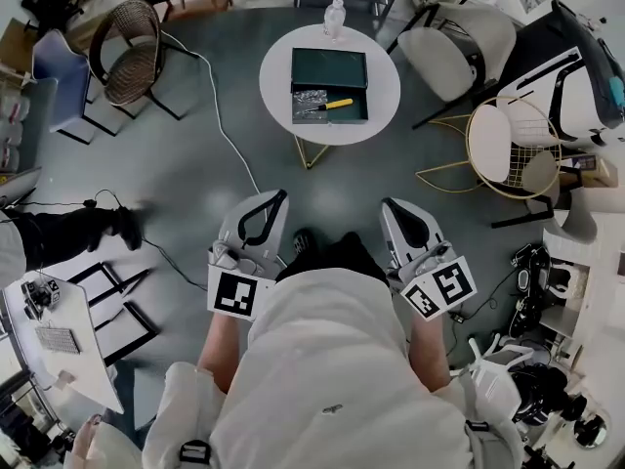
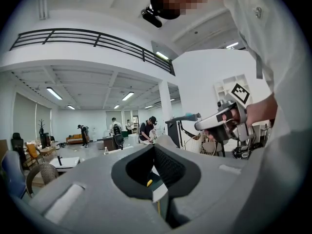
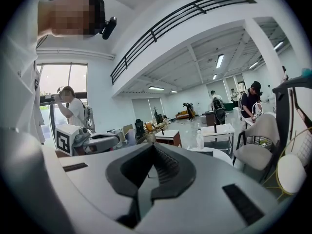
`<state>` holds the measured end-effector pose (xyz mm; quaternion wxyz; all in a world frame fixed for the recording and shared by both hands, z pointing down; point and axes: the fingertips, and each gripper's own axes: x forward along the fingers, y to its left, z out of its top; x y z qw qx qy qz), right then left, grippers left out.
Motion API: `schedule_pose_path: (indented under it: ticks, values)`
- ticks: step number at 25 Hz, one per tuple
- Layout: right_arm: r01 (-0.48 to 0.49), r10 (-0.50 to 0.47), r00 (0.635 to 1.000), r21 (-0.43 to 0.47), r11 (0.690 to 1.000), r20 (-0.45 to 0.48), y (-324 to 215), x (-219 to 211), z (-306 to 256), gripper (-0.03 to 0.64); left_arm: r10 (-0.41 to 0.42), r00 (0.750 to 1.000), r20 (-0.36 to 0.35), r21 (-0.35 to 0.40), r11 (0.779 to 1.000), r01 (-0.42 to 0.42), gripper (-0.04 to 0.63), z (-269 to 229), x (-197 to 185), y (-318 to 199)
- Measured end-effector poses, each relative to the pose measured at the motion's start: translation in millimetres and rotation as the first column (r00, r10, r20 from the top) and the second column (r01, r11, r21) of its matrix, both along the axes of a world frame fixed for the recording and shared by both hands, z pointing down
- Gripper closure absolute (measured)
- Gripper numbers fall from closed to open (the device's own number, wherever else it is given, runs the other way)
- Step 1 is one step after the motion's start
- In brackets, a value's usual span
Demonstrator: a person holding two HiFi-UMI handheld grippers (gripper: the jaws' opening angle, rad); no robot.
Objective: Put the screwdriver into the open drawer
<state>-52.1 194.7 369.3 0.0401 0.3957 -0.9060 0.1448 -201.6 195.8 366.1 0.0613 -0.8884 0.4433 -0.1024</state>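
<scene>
A screwdriver with a yellow handle lies inside the open drawer of a dark green box on a round white table far ahead of me. In the left gripper view a bit of the yellow handle shows through the loop of the jaws. My left gripper and right gripper are held close to my body, well short of the table. Both are shut with nothing between their jaws. The left gripper and right gripper each show jaw tips meeting.
A clear bottle stands at the table's far edge, and a silvery bag lies in the drawer's left part. Chairs ring the table. A white cable crosses the floor. A white table is at the near left.
</scene>
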Motion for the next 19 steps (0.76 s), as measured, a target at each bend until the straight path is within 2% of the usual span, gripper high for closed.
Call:
schedule_pose_path:
  ticks: [8, 19]
  values:
    - [0.030, -0.030, 1.000, 0.024, 0.999, -0.003, 9.7, -0.9, -3.3, 0.611, 0.036, 0.999, -0.034, 0.004, 0.999, -0.036, 0.583, -5.4, 23.5, 9.5]
    - [0.064, -0.063, 0.998, 0.049, 0.997, -0.016, 9.3, -2.2, -10.4, 0.611, 0.052, 0.998, -0.019, 0.013, 0.999, -0.051, 0.583, -9.5, 31.9, 3.5]
